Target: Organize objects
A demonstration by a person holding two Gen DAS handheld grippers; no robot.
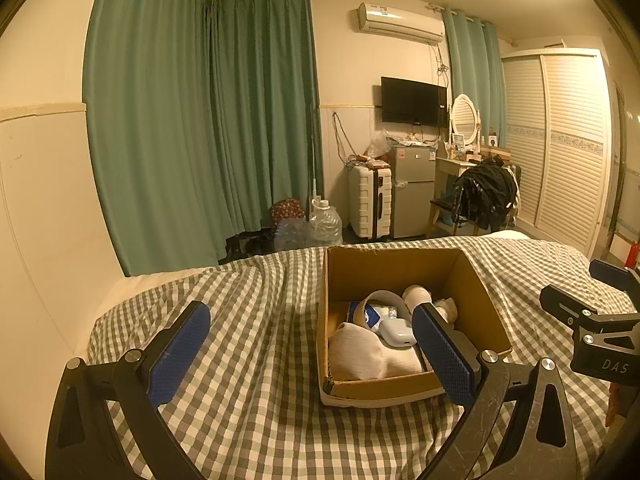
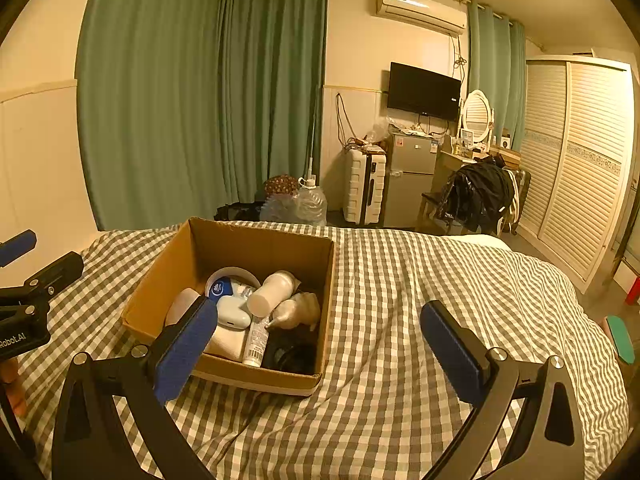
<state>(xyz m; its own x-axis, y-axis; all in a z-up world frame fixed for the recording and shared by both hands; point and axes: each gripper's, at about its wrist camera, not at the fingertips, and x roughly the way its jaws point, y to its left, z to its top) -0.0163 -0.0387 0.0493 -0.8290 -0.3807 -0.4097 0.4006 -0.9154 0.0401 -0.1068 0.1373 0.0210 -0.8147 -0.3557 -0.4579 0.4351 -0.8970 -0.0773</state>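
While we hold both grippers spread wide with nothing in them, left gripper (image 1: 312,354) and right gripper (image 2: 320,344), the cardboard box (image 2: 160,284) sits on the checked bedspread (image 2: 400,300). Our blue pads (image 1: 444,354) cover part of its jumbled contents, so we can't really tell what the dark item (image 2: 292,354) is.
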